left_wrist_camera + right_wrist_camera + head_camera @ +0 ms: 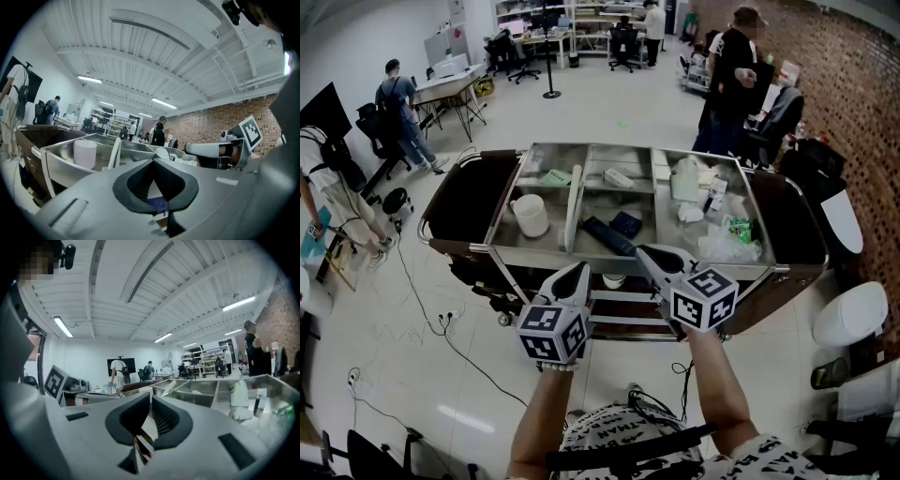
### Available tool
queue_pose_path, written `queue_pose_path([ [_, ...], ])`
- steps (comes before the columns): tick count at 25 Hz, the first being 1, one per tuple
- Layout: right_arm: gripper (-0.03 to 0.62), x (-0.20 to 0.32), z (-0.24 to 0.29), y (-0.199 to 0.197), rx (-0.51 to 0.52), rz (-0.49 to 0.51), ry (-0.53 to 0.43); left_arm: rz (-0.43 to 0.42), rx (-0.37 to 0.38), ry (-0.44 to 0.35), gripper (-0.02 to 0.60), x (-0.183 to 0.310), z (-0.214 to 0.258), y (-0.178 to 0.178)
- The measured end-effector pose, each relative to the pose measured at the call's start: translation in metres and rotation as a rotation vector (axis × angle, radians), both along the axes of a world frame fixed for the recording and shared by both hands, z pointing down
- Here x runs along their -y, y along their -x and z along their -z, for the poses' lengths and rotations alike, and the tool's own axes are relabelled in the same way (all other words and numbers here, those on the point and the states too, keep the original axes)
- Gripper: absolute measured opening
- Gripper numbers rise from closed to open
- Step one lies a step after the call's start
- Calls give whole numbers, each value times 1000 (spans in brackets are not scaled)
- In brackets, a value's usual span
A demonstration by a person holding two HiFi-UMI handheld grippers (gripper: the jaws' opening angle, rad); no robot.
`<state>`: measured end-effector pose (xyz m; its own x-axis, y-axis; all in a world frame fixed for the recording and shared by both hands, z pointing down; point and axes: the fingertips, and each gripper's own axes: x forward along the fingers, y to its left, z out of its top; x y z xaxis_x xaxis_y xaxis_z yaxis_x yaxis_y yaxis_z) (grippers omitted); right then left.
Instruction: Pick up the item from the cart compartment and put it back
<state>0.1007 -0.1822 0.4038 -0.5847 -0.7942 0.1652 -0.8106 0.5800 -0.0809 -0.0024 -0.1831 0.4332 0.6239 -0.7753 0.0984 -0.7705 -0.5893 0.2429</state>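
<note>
A steel cart [628,259] with three open compartments stands in front of me. In the left one are a white cup [530,214] and a long white stick [573,204]. The middle one holds a dark flat case [607,235] and a small dark blue box [626,223]. A white bottle [684,180] and plastic bags [727,246] lie in the right one. My left gripper [582,269] hangs just before the cart's front rim, shut and empty. At the front rim of the middle compartment my right gripper [643,251] is also shut with nothing in it.
Dark side flaps [457,199] hang open on both ends of the cart. Cables [441,323] run over the floor at the left. People stand behind the cart [729,80] and at the left [398,103]. White seats [853,314] are at the right by a brick wall.
</note>
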Motion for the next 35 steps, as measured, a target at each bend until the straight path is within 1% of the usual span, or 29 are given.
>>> queue_pose_path([
  [6, 34, 46, 24, -1, -97, 9, -28, -7, -9, -14, 2, 32, 13, -5],
  [8, 109, 67, 31, -2, -129, 16, -26, -4, -16, -16, 2, 43, 18, -7],
  [11, 110, 101, 43, -9, -189, 13, -19, 6, -10, -24, 2, 57, 27, -7],
  [12, 135, 113, 48, -11, -208, 14, -13, 13, -8, -26, 2, 62, 31, -7],
  [13, 186, 124, 52, -13, -224, 16, -5, 21, -9, -26, 2, 67, 34, -7],
  [17, 195, 166, 68, -21, -265, 22, 29, 45, -27, -8, 2, 90, 48, -11],
  [18, 209, 176, 68, -22, -272, 29, 51, 48, -27, -3, 2, 96, 52, -13],
  [19, 261, 185, 65, -23, -278, 39, 78, 50, -25, 2, 2, 102, 55, -15],
  [22, 264, 218, 46, -26, -322, 63, 180, 56, -21, 22, 2, 116, 59, -21],
  [26, 264, 270, -6, -31, -438, 101, 381, 68, -19, 52, 2, 131, 57, -28],
  [28, 264, 289, -33, -32, -500, 110, 464, 79, -13, 71, 9, 134, 51, -26],
  [31, 264, 313, -65, -33, -572, 111, 543, 98, -2, 94, 15, 139, 42, -20],
  [35, 264, 336, -100, -42, -675, 99, 614, 114, -6, 112, 14, 139, 31, -17],
])
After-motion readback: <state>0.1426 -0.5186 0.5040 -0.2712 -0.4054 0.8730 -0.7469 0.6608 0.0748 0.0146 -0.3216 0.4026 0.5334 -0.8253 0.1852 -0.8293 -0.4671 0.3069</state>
